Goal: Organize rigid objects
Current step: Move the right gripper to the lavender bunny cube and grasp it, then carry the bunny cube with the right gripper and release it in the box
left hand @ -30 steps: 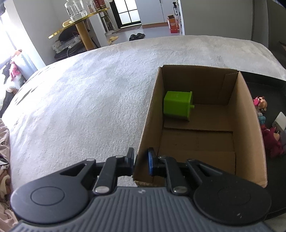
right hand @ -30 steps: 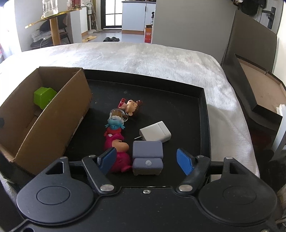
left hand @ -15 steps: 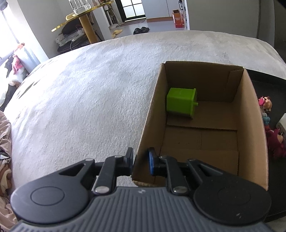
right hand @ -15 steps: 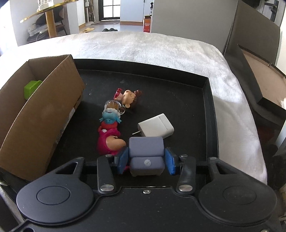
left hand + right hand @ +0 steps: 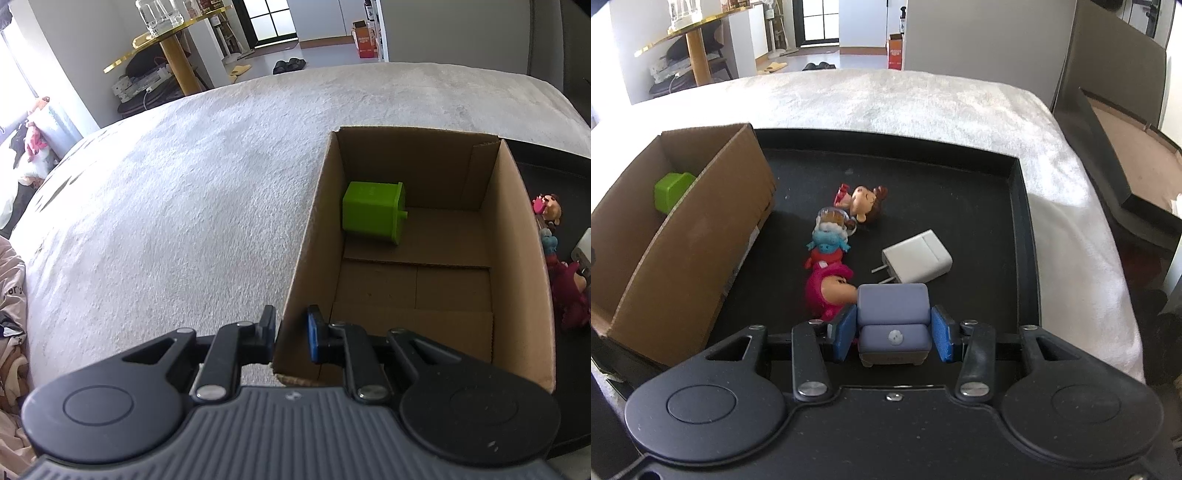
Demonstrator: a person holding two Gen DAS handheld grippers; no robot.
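My right gripper (image 5: pixel 894 332) is shut on a small blue-grey toy armchair (image 5: pixel 894 317), held just above the black tray (image 5: pixel 1021 229). On the tray lie a white charger plug (image 5: pixel 918 256), a pink toy figure (image 5: pixel 829 290), a blue-haired figure (image 5: pixel 827 243) and a brown-haired doll (image 5: pixel 864 201). My left gripper (image 5: pixel 291 332) is shut on the near left wall of the cardboard box (image 5: pixel 306 251). A green cube (image 5: pixel 373 212) sits inside the box; it also shows in the right wrist view (image 5: pixel 670 190).
The box (image 5: pixel 701 236) stands at the tray's left end, on a white plush bed cover (image 5: pixel 166 206). A dark open case (image 5: pixel 1123 147) lies off the right side. Clothes (image 5: pixel 11 332) lie at the far left.
My right gripper closed on the toy armchair and lifted it slightly. My left gripper kept its hold on the box wall.
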